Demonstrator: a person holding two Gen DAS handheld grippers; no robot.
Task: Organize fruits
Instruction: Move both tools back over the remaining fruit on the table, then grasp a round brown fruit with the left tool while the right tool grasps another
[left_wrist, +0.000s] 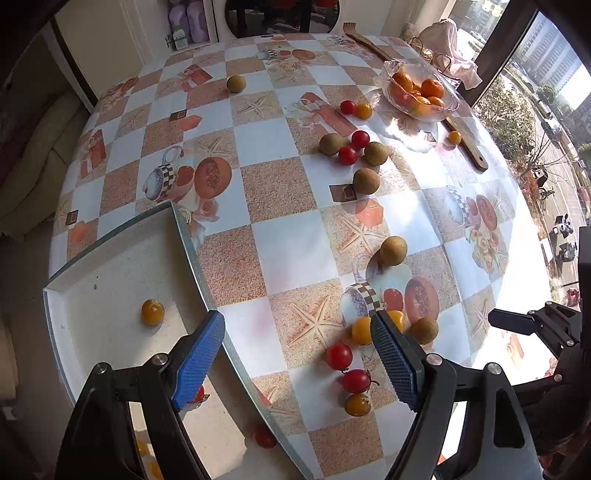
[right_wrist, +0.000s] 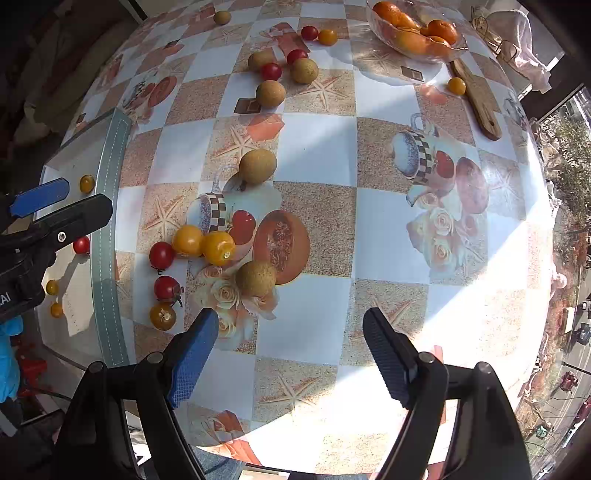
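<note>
Red and yellow cherry tomatoes and brown round fruits lie scattered on the checked tablecloth. My left gripper (left_wrist: 297, 317) stands open over the rim of a white tray (left_wrist: 110, 266), with nothing between its fingers. The tray holds a yellow tomato (left_wrist: 152, 312) and a red one (left_wrist: 264, 436). Beside its right finger lie a yellow tomato (left_wrist: 361, 330), two red tomatoes (left_wrist: 338, 356) and a brown fruit (left_wrist: 424, 329). My right gripper (right_wrist: 291, 317) is open and empty above bare cloth, just right of that same cluster (right_wrist: 218, 247). The left gripper's blue pad (right_wrist: 38, 197) shows at the left edge.
A glass bowl (left_wrist: 386, 70) of oranges stands at the far right. A long wooden tool (left_wrist: 467, 140) lies beside it, near a window. More brown fruits (left_wrist: 365, 181) and tomatoes lie mid-table. The table's round edge runs close below both grippers.
</note>
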